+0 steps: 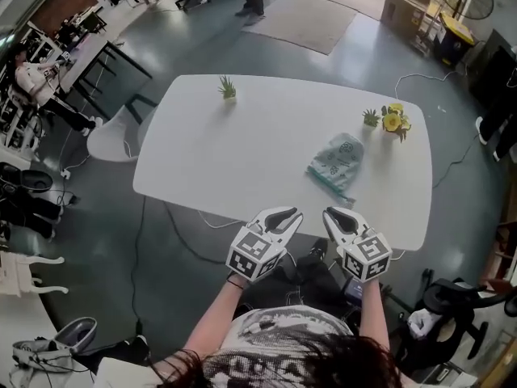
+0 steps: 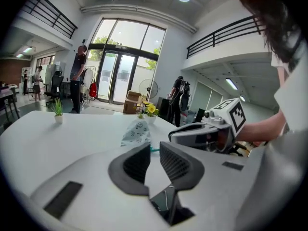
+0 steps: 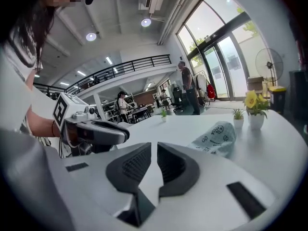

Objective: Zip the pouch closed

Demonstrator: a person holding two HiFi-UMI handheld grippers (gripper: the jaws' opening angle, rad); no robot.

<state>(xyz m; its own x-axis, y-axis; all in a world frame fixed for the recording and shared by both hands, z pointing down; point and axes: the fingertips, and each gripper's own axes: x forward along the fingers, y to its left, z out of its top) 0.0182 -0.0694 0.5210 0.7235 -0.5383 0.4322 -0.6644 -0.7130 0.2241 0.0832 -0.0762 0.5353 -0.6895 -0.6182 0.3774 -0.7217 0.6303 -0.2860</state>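
The pouch [image 1: 335, 162] is a pale green printed bag with a teal zipper edge. It lies flat on the white table [image 1: 242, 136] toward the right, and also shows as the pouch [image 2: 135, 132] and the pouch [image 3: 215, 137] ahead of each gripper. My left gripper [image 1: 281, 215] and right gripper [image 1: 339, 215] hover side by side at the table's near edge, short of the pouch and touching nothing. In its own view, the left gripper [image 2: 154, 148] has a narrow gap with nothing in it. The right gripper [image 3: 154, 150] looks the same.
A small potted plant [image 1: 228, 88] stands at the table's far left. Yellow flowers [image 1: 394, 121] and another little plant [image 1: 371, 118] stand just beyond the pouch. People, desks and chairs fill the room around the table; cables run on the floor.
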